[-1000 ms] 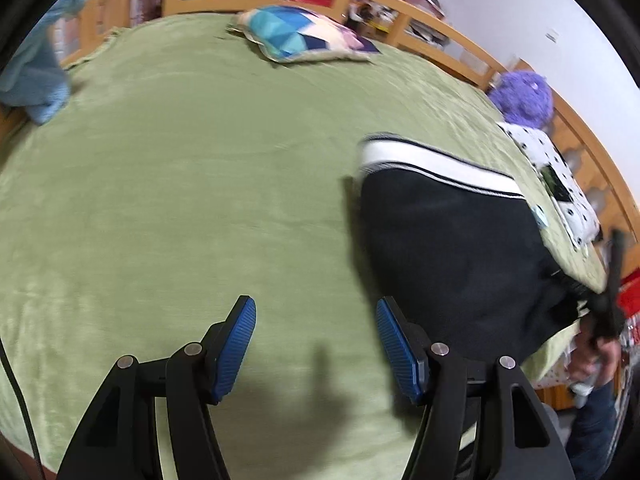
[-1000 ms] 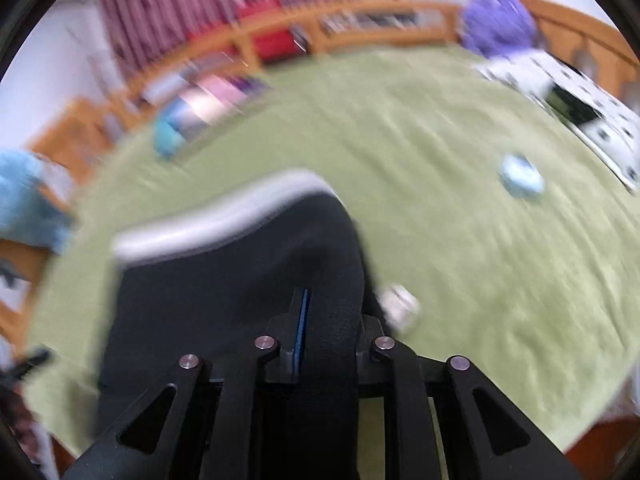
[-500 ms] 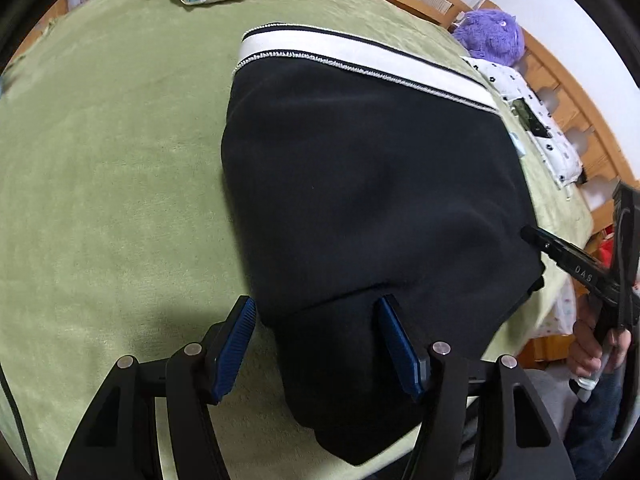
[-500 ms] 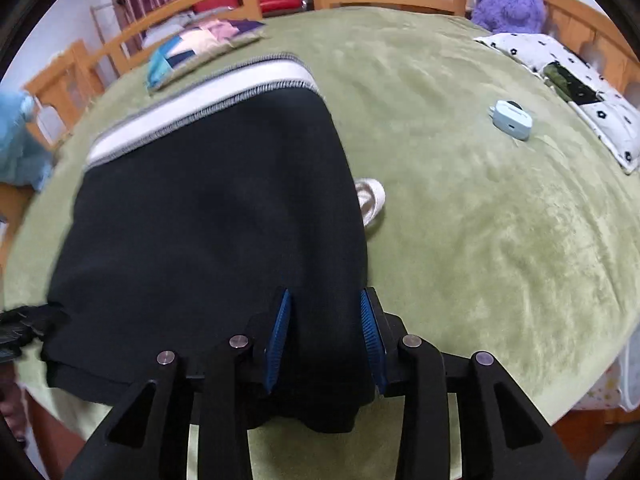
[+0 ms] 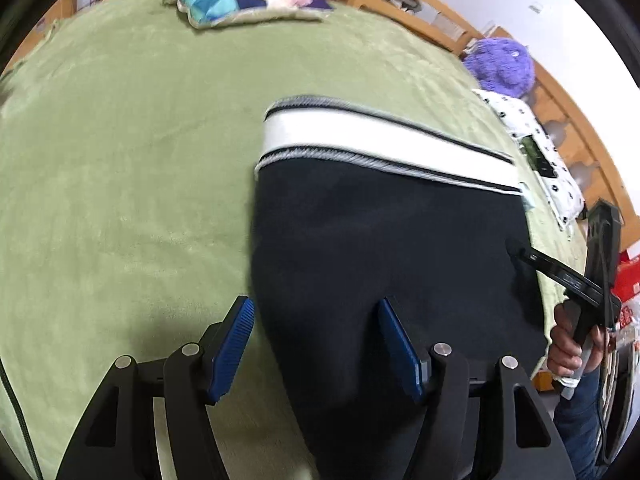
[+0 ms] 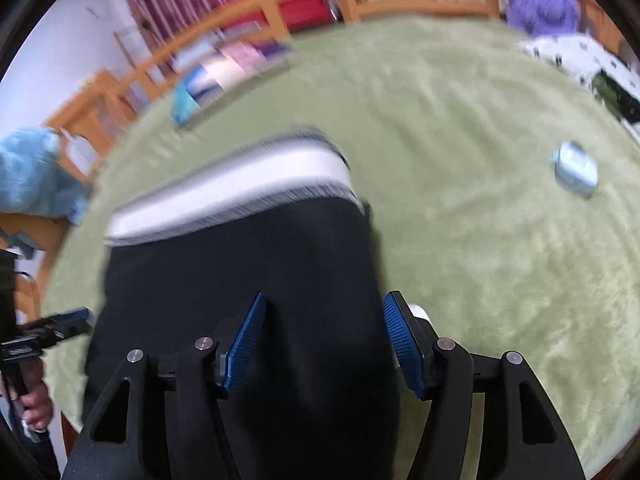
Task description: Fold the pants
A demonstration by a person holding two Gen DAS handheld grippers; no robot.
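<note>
The black pants [image 5: 380, 248] with a white waistband [image 5: 372, 140] lie folded on the green blanket [image 5: 120, 160]. My left gripper [image 5: 316, 344] is open over the near left edge of the pants; its right pad [image 5: 396, 348] is over the fabric. In the right wrist view the pants [image 6: 248, 272] fill the lower middle, and my right gripper [image 6: 324, 344] is open with both blue pads spread over the pants' right edge. The right gripper also shows at the right of the left wrist view [image 5: 516, 248].
A patchwork pillow [image 5: 240, 0] lies at the far side. A purple plush toy [image 5: 500, 66] and a spotted white pillow [image 5: 536, 148] are at the right. A small light-blue case [image 6: 576, 172] lies right of the pants. A blue plush [image 6: 32, 176] and wooden rail [image 6: 248, 12] edge the bed.
My right gripper has opened from shut on the pants to wide open. The pants have been laid down flat. My left gripper moved in over the pants' left edge, staying open.
</note>
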